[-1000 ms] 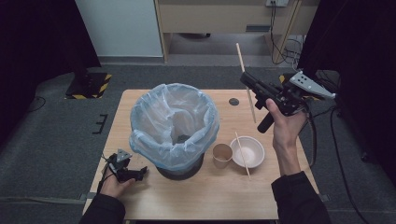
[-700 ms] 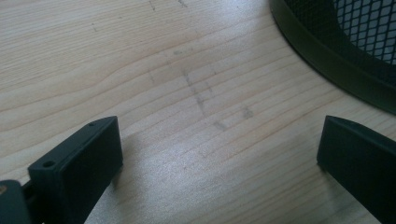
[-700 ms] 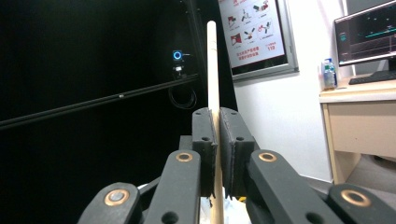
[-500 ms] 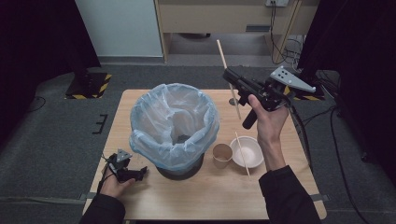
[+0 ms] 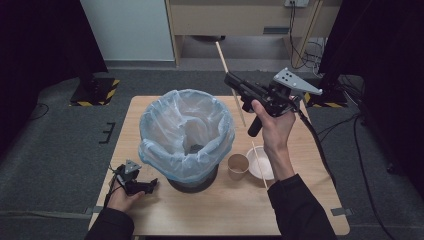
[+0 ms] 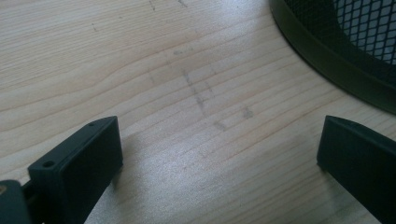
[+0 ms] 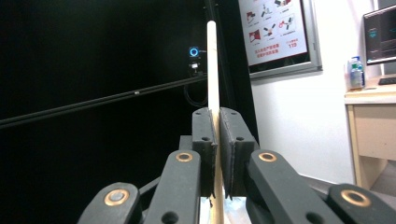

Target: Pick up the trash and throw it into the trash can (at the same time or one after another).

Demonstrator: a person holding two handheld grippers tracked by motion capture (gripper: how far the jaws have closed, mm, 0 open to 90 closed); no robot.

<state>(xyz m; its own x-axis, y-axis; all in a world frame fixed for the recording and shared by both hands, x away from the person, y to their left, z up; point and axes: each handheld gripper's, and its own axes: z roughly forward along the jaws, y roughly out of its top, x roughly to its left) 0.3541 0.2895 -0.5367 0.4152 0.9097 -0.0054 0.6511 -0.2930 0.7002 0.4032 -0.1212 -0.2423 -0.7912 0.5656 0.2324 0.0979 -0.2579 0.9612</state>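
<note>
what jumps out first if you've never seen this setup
The big black mesh bin lined with a pale blue plastic bag dominates the middle of the wooden table. To its right, the right gripper is raised in the air, shut on a long thin wooden stick. Near the bin's base stand a small brown paper cup and a white bowl with another stick across it.

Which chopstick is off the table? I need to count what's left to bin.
The chopstick clamped in the right gripper, raised beside the bin. The other chopstick lies across the white bowl.
</note>
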